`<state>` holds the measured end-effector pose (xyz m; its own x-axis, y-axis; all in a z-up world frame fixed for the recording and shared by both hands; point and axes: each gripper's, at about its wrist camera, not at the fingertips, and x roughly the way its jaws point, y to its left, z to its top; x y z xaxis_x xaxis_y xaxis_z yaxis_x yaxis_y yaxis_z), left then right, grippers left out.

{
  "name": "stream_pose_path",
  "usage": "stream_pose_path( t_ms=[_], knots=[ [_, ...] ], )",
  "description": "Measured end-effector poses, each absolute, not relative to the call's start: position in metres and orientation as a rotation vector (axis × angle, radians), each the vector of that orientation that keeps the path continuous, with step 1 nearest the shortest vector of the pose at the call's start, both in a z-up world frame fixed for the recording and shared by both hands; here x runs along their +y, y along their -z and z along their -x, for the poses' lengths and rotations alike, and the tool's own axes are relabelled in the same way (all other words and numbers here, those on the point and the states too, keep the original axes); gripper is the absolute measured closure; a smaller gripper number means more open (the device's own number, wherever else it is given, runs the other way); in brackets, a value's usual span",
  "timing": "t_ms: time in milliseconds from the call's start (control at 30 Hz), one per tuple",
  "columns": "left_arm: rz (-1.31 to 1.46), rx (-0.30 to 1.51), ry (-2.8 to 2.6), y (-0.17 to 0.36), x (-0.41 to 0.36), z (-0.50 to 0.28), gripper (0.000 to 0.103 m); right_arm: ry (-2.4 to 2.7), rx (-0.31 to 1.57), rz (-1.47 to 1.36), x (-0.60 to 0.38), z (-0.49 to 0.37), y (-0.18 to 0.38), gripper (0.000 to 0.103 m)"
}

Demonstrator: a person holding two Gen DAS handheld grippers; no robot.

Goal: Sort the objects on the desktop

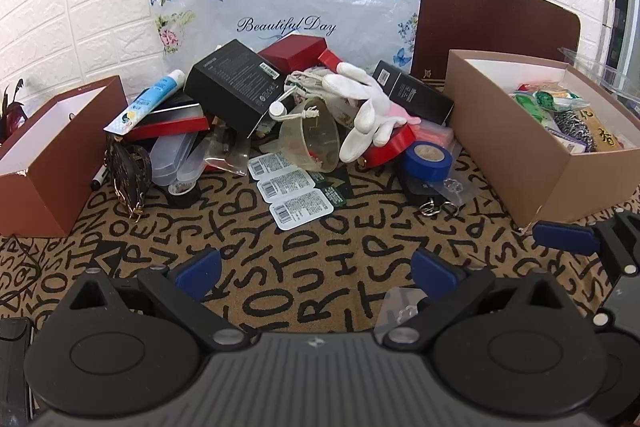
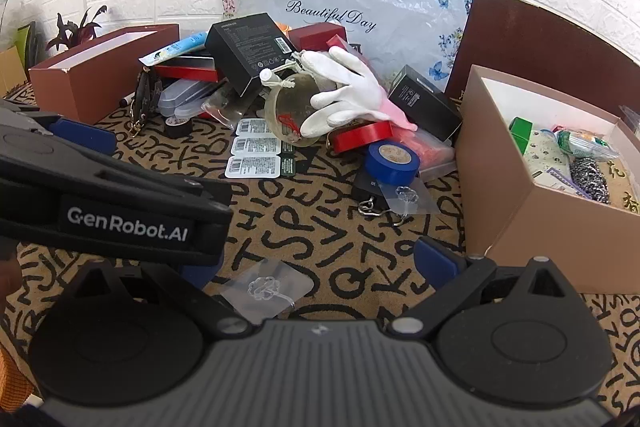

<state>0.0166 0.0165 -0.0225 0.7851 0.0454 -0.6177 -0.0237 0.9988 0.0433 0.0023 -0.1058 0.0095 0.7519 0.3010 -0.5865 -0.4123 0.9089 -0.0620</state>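
A heap of objects lies on the letter-patterned mat: a white glove (image 1: pixel 362 107) (image 2: pixel 344 89), a clear plastic cup (image 1: pixel 310 137) (image 2: pixel 286 113), a black box (image 1: pixel 236 83) (image 2: pixel 250 47), a blue tape roll (image 1: pixel 427 161) (image 2: pixel 392 159), white label cards (image 1: pixel 290 189) (image 2: pixel 252 151) and a blue-white tube (image 1: pixel 150 99). My left gripper (image 1: pixel 316 273) is open and empty, low over the mat in front of the heap. My right gripper (image 2: pixel 320 267) is open and empty; a clear adhesive hook sheet (image 2: pixel 266 289) lies between its fingers.
A red-brown box (image 1: pixel 52 155) (image 2: pixel 100 67) stands at the left. A tan box (image 1: pixel 540 147) (image 2: pixel 520 195) with packets stands at the right. A floral plastic bag (image 1: pixel 288 15) and a brown board (image 1: pixel 496 23) lean on the brick wall. The left gripper's body (image 2: pixel 120 203) crosses the right wrist view.
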Motion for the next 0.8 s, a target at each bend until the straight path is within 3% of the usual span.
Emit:
stream_pose_path(
  t_ms=[800],
  knots=[
    [0.044,0.719,-0.028,0.053,0.059,-0.087,0.0,-0.407,0.653,0.206,-0.095,-0.073,0.019,0.004]
  ],
)
